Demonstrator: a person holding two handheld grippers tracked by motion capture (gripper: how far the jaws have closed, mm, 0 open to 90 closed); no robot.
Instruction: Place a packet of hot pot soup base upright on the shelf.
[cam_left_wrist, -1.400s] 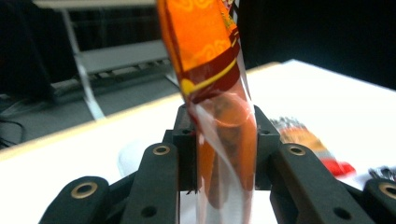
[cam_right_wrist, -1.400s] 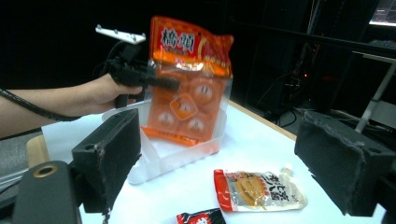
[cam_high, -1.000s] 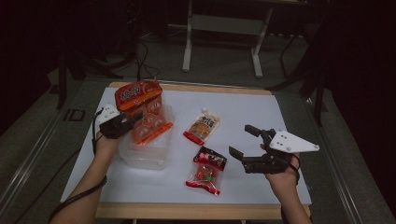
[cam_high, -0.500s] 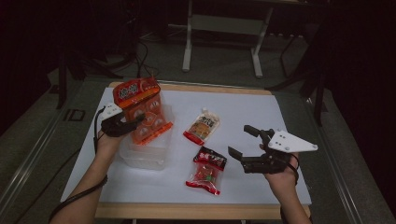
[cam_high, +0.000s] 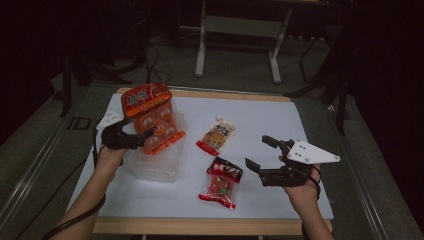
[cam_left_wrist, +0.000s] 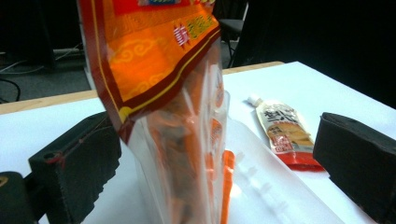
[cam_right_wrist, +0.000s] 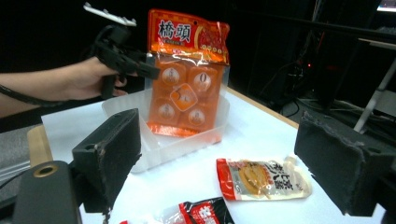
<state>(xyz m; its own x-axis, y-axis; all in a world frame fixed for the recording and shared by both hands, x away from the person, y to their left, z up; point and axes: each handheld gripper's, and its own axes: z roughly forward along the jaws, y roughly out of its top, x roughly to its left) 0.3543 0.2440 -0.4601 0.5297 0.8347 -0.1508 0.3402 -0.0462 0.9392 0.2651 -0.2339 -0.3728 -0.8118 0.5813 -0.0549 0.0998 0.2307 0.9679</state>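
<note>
The orange bag (cam_high: 150, 117) stands upright with its lower end in the clear tub (cam_high: 155, 165), on the left half of the white tabletop (cam_high: 300, 125). It leans toward the tub's far side, its printed top above the rim. In the right claw view the bag (cam_right_wrist: 187, 74) faces the camera, showing round orange pieces behind clear film, and the tub (cam_right_wrist: 177, 140) wraps around its bottom edge.

The left claw (cam_high: 131, 140) sits at the bag's left edge. Its jaws have just been opening and now stand wide. In the left claw view the bag (cam_left_wrist: 177, 116) hangs edge-on between the two black pads (cam_left_wrist: 79, 163), with a gap on each side, so neither pad presses on it. From the right claw view the left claw (cam_right_wrist: 128, 60) reaches the bag from the left, with the hand behind it.

The right claw (cam_high: 267, 157) hovers near the tabletop's near right corner, jaws spread wide with nothing between them, well apart from the tub.

A pale sauce pouch (cam_high: 216, 136) lies flat near the middle of the tabletop, right of the tub. A red-and-black snack pack (cam_high: 221, 182) lies nearer, between the tub and the right claw.
</note>
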